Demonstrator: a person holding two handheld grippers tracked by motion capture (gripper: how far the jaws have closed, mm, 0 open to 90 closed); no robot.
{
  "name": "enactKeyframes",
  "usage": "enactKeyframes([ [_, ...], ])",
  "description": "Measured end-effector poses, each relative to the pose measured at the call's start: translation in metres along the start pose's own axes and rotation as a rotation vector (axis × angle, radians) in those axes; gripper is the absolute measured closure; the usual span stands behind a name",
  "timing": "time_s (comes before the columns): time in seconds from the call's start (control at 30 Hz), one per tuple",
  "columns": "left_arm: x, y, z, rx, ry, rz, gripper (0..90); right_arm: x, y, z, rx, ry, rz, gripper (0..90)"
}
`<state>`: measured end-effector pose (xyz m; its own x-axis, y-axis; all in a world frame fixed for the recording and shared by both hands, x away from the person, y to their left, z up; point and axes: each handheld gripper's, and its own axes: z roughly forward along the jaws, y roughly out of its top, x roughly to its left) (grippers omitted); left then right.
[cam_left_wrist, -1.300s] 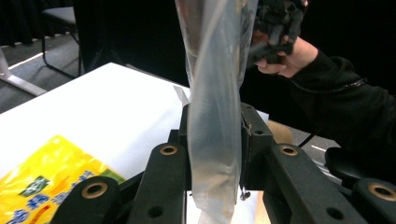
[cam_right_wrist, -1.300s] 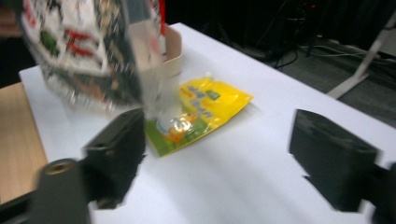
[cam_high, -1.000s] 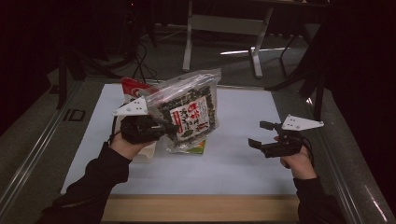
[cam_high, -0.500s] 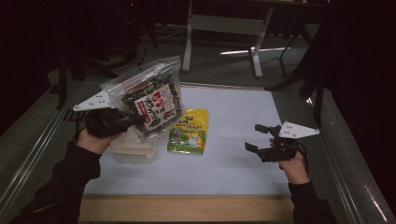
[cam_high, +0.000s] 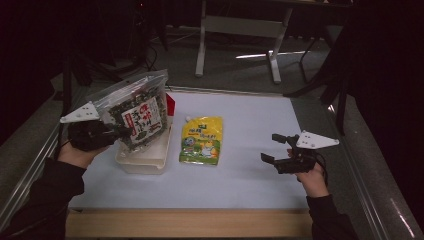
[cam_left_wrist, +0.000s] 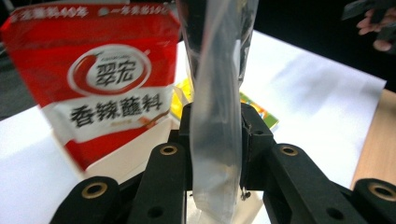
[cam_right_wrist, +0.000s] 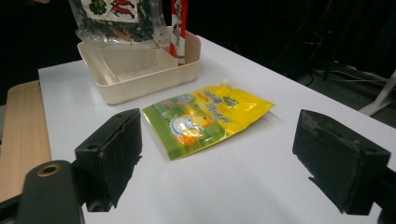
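Your left gripper (cam_high: 117, 134) is clamped on the edge of a clear bag of dark dried food (cam_high: 136, 111), its two black jaws pressed narrowly on the plastic, as the left gripper view shows with the film (cam_left_wrist: 217, 116) squeezed flat between the pads. You hold that bag upright and slightly tilted, directly above the cream tray (cam_high: 145, 161), its lower edge hanging over the tray's open inside; from the right gripper view the bag's bottom (cam_right_wrist: 119, 21) hovers just over the tray's back part, and I cannot tell whether it touches the tray floor. A red and white pouch (cam_left_wrist: 100, 79) stands upright in the tray's far corner, just behind the bag, leaning on the tray's wall. A yellow and green pouch (cam_high: 201, 140) lies flat on the white table top (cam_high: 250, 125), just beside the tray on the side nearer your right hand, close to the tray but not touching it. Your right gripper (cam_high: 272, 147) hangs low over the table, well apart from the tray and beyond the yellow pouch, with its jaws spread wide and nothing between them; in the right gripper view the yellow pouch (cam_right_wrist: 208, 116) lies on the table past the gap between those jaws.
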<state>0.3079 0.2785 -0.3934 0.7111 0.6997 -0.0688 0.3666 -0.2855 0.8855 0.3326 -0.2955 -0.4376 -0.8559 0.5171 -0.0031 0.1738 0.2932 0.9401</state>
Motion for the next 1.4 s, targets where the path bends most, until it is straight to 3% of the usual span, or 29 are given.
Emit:
enactKeyframes([
  [0.33,0.013,-0.012,0.02,0.092,0.022,-0.001,76.5,0.002,-0.001,0.006,0.02,0.023,-0.005,15.3],
  [0.8,0.029,-0.015,0.033,0.074,-0.014,0.011,76.4,0.003,-0.003,0.009,0.037,0.036,-0.007,15.2],
  [1.4,0.035,-0.034,0.046,0.019,-0.029,-0.008,76.6,0.004,-0.005,0.011,0.051,0.049,-0.007,15.3],
])
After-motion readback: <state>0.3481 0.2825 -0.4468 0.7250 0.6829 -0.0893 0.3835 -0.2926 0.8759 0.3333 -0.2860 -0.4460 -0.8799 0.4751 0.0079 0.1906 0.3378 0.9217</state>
